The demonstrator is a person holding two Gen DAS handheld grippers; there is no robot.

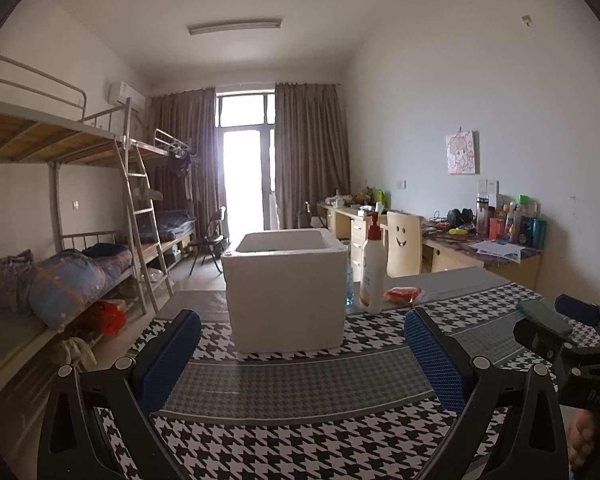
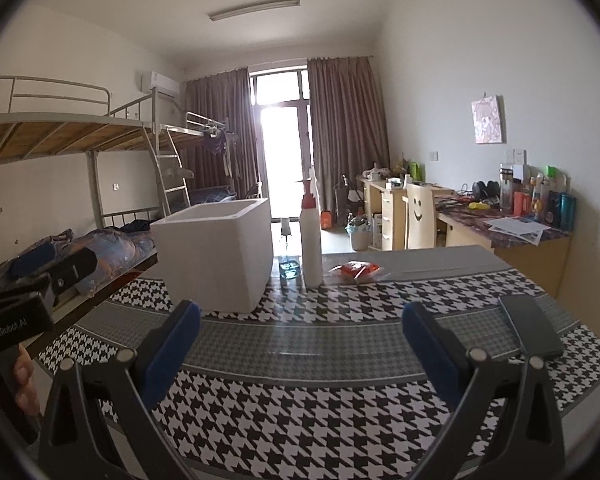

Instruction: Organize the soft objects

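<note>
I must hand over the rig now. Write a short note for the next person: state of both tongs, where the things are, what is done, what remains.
Left tongs: open, empty, above the houndstooth cloth.
Right tongs: open, empty, above the same cloth.
White foam box: stands open-topped on the table; its inside is hardly visible.
Orange soft packet: lies on the cloth, right of the pump bottle, untouched.
Dark flat device: by the right tongs.
Done: nothing visible yet.
Left: probably pick up the packet and put it in the box.

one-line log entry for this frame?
left gripper: open, empty | right gripper: open, empty | both above table | foam box, orange packet: untouched
</note>
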